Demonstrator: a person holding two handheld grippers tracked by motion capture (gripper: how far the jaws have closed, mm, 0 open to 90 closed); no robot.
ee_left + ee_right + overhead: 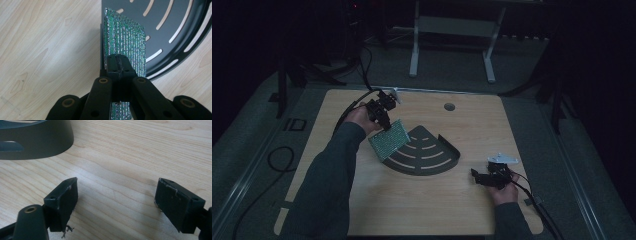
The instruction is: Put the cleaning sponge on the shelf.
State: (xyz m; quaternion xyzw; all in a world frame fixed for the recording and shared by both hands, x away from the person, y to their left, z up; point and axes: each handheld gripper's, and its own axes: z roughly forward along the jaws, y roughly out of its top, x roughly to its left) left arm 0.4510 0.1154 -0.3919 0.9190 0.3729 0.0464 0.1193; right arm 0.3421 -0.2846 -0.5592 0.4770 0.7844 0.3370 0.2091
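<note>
Glittery green, the scouring pad is pinched edge-on by the left gripper over the dark slotted quarter-round tray. The right gripper is held wide open and empty above the wooden table, beside the tray.

The high view is dim and grainy with black surroundings, while both gripper views are evenly bright, near jaws slightly soft.
</note>
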